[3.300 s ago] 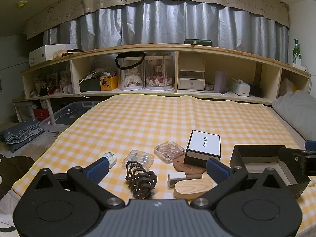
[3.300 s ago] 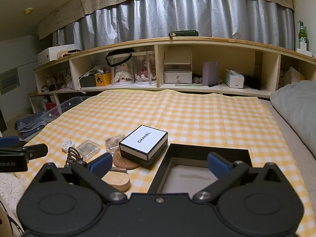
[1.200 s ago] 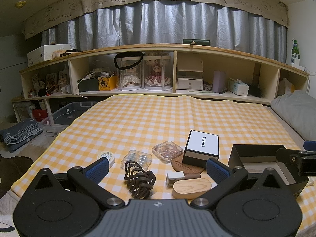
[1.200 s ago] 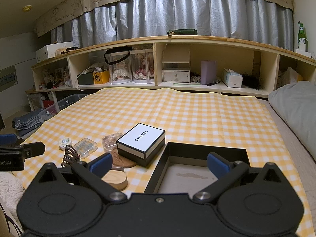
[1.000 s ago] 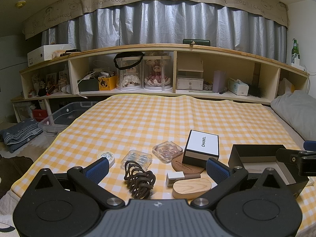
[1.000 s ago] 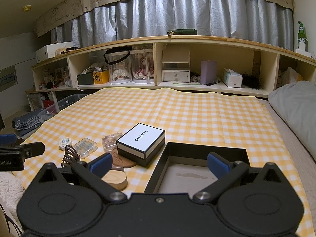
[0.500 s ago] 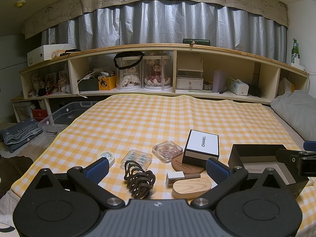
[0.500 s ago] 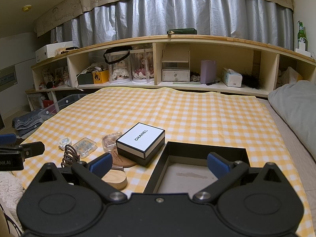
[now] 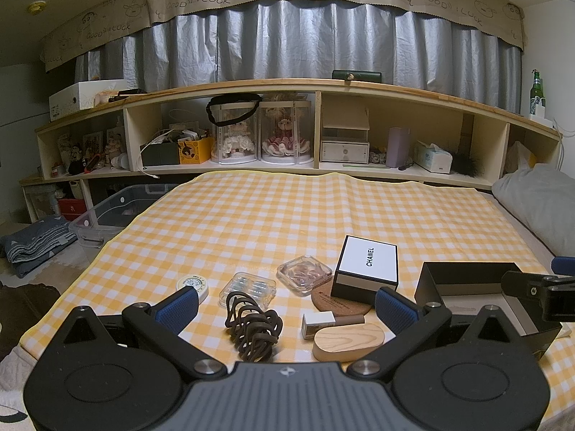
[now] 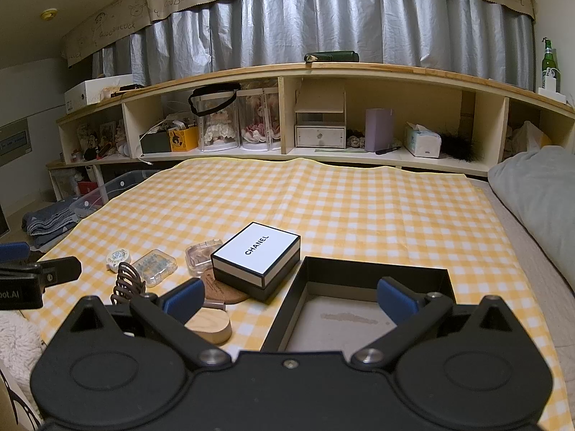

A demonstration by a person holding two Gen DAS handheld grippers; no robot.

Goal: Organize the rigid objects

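2 claws spread, left claw [image 9: 285, 305] above hair clip [image 9: 253, 327], right claw [image 10: 291, 296] over black tray [image 10: 359, 276]

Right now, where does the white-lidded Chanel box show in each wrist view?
Left wrist: the Chanel box sits right of centre, left of the open black tray.
Right wrist: the box sits left of centre, touching the tray's far-left corner.
Shared landmark: the cork coaster under its near edge.
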